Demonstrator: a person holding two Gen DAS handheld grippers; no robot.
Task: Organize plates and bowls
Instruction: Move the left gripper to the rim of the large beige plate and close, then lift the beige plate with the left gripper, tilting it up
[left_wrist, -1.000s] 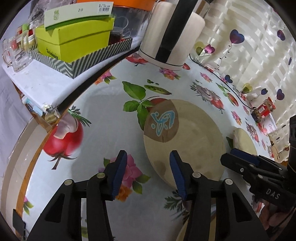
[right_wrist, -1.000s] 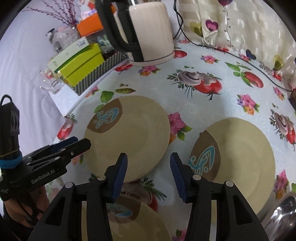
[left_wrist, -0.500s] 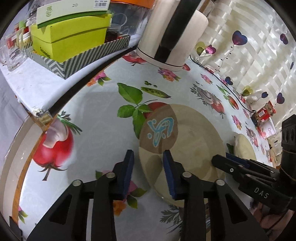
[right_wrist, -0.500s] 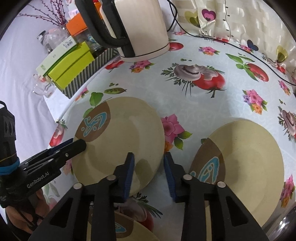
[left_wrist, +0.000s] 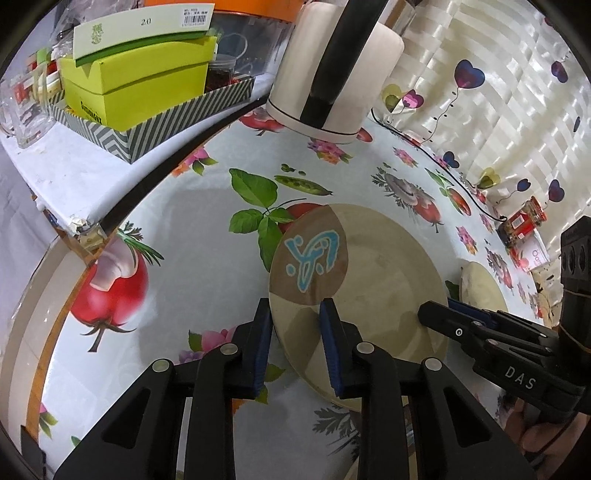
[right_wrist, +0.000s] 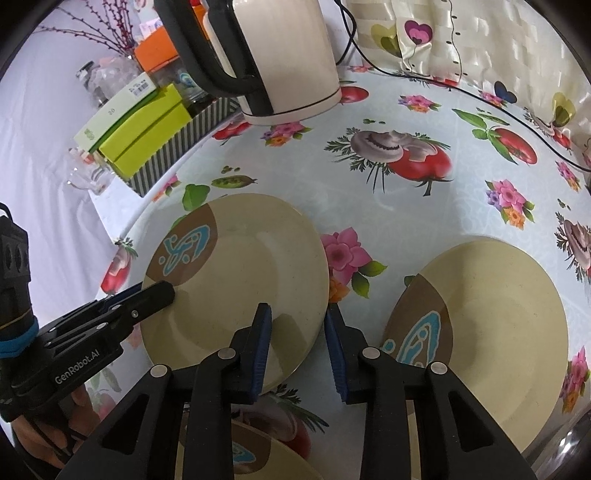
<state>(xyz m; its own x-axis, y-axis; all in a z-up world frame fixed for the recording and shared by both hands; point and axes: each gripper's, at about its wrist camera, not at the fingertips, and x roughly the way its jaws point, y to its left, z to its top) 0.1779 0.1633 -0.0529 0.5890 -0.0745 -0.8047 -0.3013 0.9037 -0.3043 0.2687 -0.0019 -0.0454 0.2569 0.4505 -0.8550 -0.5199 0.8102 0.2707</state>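
Observation:
A beige plate with a brown patch and blue motif (left_wrist: 362, 280) (right_wrist: 236, 273) lies on the flowered tablecloth. My left gripper (left_wrist: 295, 332) straddles its near left rim, jaws narrowed on the rim. My right gripper (right_wrist: 297, 336) straddles the opposite near right rim, jaws narrowed likewise. In the right wrist view the left gripper's fingertips (right_wrist: 159, 291) rest at the plate's left edge. A second matching plate (right_wrist: 480, 325) lies to the right. A third plate (right_wrist: 236, 454) shows under my right gripper.
A white kettle with black handle (right_wrist: 273, 55) stands behind the plates. A striped tray with green boxes (left_wrist: 140, 85) sits on the side ledge at the left. A cable (right_wrist: 424, 77) runs along the curtain. A steel bowl rim (right_wrist: 569, 443) shows at bottom right.
Both grippers have narrowed their jaws and moved onto opposite rims of the left plate. The plate has stayed flat on the table.

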